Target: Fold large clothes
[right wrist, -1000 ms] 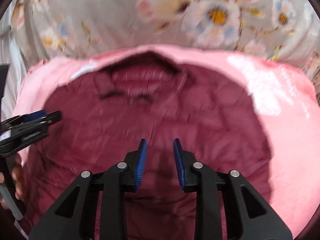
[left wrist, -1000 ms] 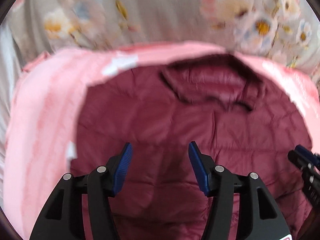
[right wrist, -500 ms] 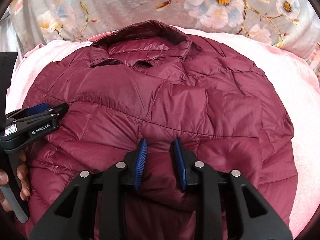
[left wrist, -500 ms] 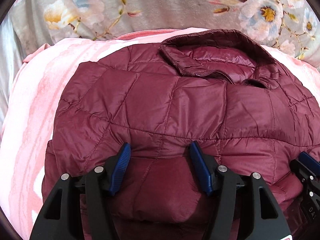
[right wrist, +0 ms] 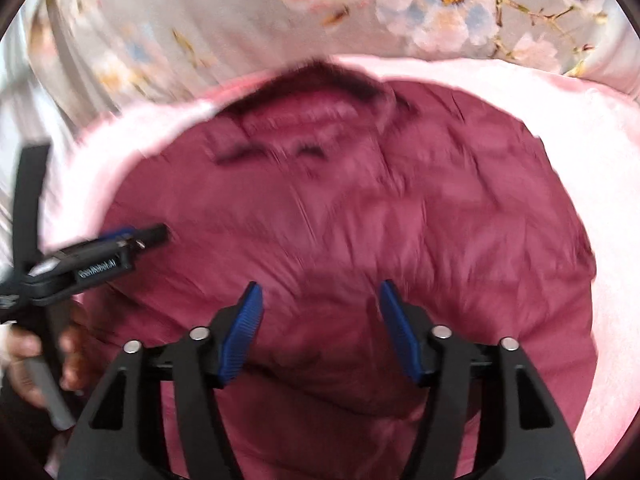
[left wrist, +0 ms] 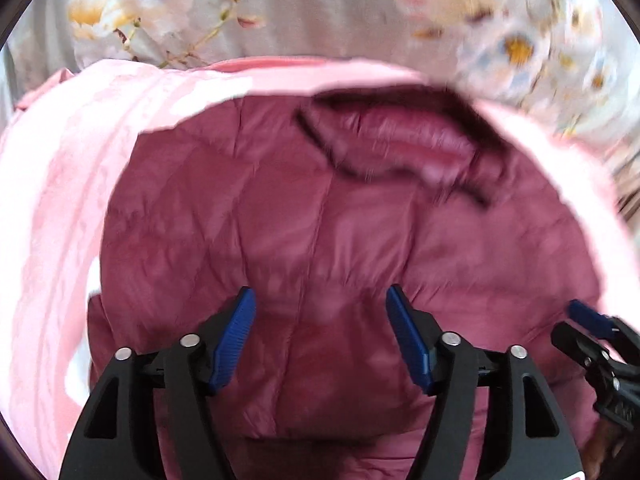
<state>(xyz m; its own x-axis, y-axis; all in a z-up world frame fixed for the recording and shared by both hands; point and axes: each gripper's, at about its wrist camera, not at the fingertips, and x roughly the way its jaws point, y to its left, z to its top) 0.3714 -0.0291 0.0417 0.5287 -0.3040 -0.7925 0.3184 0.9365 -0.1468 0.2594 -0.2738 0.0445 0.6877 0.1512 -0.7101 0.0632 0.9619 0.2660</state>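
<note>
A dark red quilted puffer jacket (left wrist: 320, 220) lies folded on a pink blanket (left wrist: 60, 200), collar (left wrist: 400, 136) at the far end. It also fills the right wrist view (right wrist: 360, 220). My left gripper (left wrist: 320, 336) is open and empty above the jacket's near part. My right gripper (right wrist: 320, 328) is open and empty above the jacket's near part. The right gripper's tip shows at the right edge of the left wrist view (left wrist: 592, 320). The left gripper shows at the left of the right wrist view (right wrist: 120, 244). Both views are blurred.
A grey floral bedsheet (right wrist: 440, 8) lies beyond the pink blanket (right wrist: 600, 240). The person's hand (right wrist: 36, 360) holds the left gripper's handle at the lower left of the right wrist view.
My right gripper has opened from nearly shut on a pinch of the jacket. Both grippers have lifted off the jacket. The left gripper stays open.
</note>
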